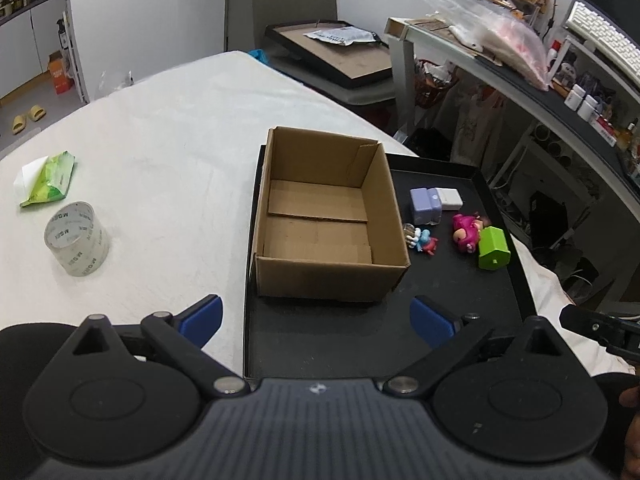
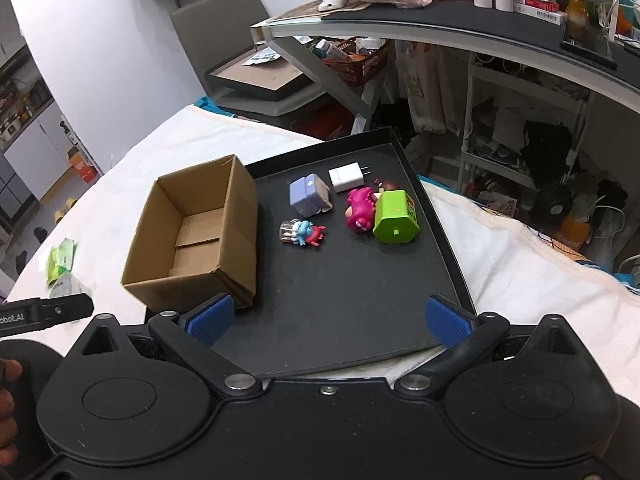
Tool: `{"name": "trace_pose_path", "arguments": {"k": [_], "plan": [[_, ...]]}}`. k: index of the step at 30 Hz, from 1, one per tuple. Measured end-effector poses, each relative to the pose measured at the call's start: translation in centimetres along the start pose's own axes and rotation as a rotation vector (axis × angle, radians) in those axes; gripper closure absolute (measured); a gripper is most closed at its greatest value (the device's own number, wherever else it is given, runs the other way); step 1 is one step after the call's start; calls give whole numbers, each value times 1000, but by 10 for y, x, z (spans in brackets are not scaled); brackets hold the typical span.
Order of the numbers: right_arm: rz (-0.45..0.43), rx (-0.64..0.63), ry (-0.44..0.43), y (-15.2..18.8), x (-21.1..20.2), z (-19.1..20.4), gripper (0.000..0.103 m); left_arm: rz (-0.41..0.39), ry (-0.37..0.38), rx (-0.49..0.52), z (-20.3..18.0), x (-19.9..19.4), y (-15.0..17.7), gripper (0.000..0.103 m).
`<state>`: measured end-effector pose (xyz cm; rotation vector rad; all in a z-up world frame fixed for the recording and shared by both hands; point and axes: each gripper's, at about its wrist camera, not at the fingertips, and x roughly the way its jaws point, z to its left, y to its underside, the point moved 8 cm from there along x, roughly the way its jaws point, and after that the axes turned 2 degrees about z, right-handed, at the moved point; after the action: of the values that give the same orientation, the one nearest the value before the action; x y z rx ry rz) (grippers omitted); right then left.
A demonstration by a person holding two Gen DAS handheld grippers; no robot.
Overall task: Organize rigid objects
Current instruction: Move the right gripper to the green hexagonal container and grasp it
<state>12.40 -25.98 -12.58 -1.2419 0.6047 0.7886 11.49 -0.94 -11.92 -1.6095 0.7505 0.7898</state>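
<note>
An open, empty cardboard box (image 1: 324,216) (image 2: 196,232) stands on the left part of a black tray (image 1: 360,336) (image 2: 340,300). To its right on the tray lie a lilac block toy (image 1: 425,206) (image 2: 310,198), a white charger (image 1: 448,198) (image 2: 347,176), a small blue and red figure (image 1: 422,240) (image 2: 304,234), a pink bear (image 1: 464,232) (image 2: 360,210) and a green house toy (image 1: 494,249) (image 2: 394,218). My left gripper (image 1: 316,320) is open in front of the box. My right gripper (image 2: 328,320) is open over the tray's near edge. Neither holds anything.
A tape roll (image 1: 78,240) and a green wipes pack (image 1: 50,178) lie on the white cloth-covered table (image 1: 160,140) to the left. A cluttered desk (image 2: 480,28) and shelves stand beyond the tray at the right. A hand (image 2: 8,400) grips the left tool.
</note>
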Motion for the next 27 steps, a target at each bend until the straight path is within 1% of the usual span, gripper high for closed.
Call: {"name": "trace_pose_path", "arguments": {"k": [5, 8, 11, 14, 17, 19, 22, 27], "plan": [[-8, 33, -7, -6, 18, -9, 2, -19, -8, -34, 5, 11, -10, 3], [-8, 68, -14, -10, 31, -16, 10, -14, -16, -46, 7, 20, -15, 6], [-9, 102, -9, -15, 45, -24, 13, -13, -27, -49, 7, 28, -20, 9], [-3, 138, -8, -21, 60, -35, 18, -11, -35, -52, 7, 37, -25, 11], [3, 162, 7, -27, 77, -45, 19, -1, -45, -55, 8, 47, -29, 18], [14, 184, 12, -30, 87, -50, 19, 8, -53, -57, 9, 54, -33, 26], [26, 213, 20, -35, 102, -57, 20, 25, -59, -59, 11, 64, -38, 32], [50, 248, 29, -43, 122, -67, 22, 36, -85, -44, 11, 77, -47, 37]]}}
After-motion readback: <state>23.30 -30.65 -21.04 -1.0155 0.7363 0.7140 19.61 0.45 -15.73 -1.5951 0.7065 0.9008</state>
